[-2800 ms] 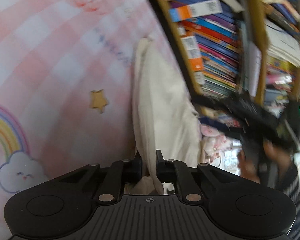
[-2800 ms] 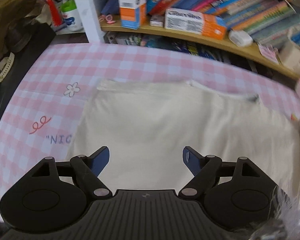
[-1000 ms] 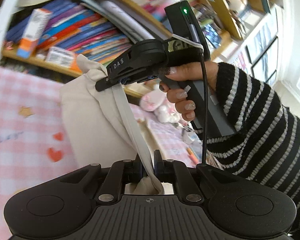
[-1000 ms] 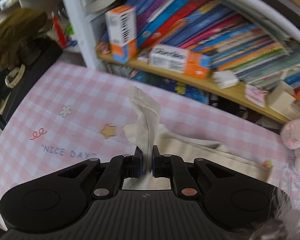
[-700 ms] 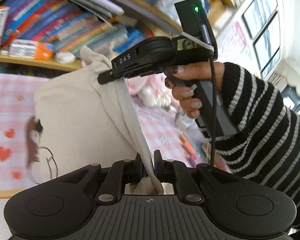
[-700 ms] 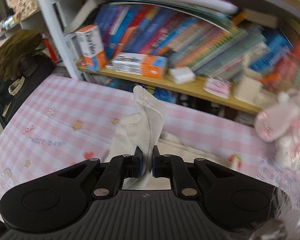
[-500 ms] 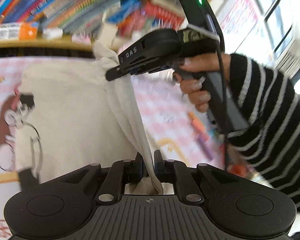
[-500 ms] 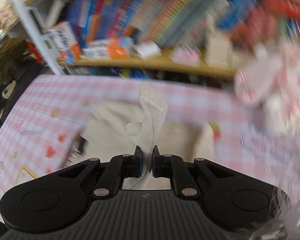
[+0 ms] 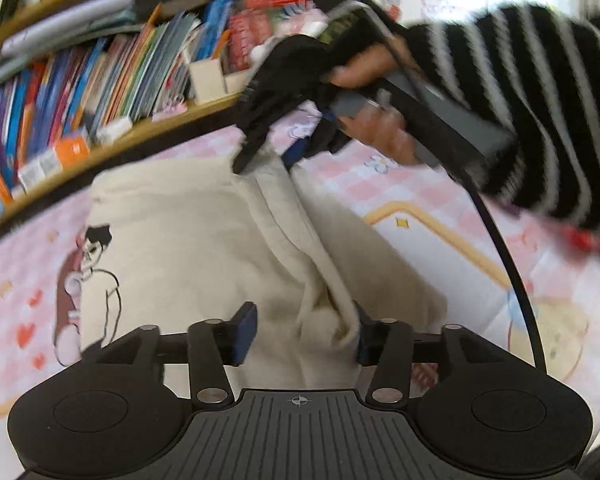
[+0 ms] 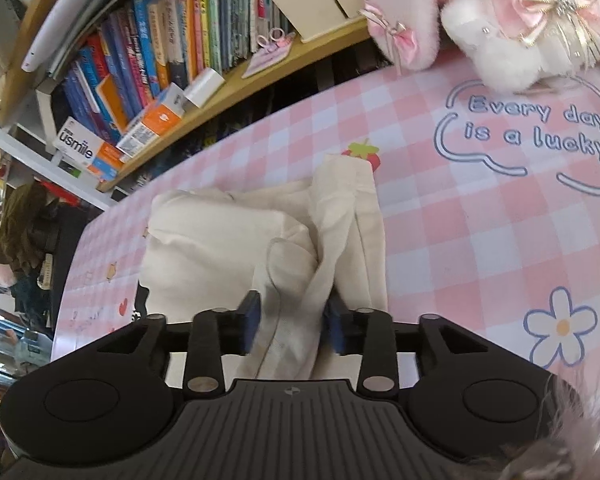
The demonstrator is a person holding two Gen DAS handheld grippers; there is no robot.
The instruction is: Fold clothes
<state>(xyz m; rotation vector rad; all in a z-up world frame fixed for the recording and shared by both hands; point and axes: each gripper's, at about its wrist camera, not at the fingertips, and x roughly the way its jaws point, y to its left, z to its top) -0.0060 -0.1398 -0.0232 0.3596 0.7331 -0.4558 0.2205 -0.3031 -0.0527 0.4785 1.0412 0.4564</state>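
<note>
The cream cotton garment with a printed cartoon figure (image 9: 188, 248) is lying on the table with the pink-and-white checked cloth (image 10: 480, 232), bunched into a ridge along the side where both claws are. The left claw (image 9: 302, 334) is opening right now; its blue pads (image 9: 246, 332) stand apart with a loose fold of the cream fabric sitting between them, no squeeze on it as far as I can see. The right claw (image 10: 294, 330) is opening too, with a crumpled bit of the same garment between its blue-padded fingers, fabric brushing the right-hand one but not pinched. In the left wrist view you can see the right claw from outside, held by a hand (image 9: 380, 132) in a black-and-white striped sleeve (image 9: 540, 92), tips just at the garment's far edge. Behind the table there's a wooden bookshelf packed with colourful books (image 10: 172, 40), and a fluffy pink and white plush toy (image 10: 492, 12) sits at the table's far corner.
</note>
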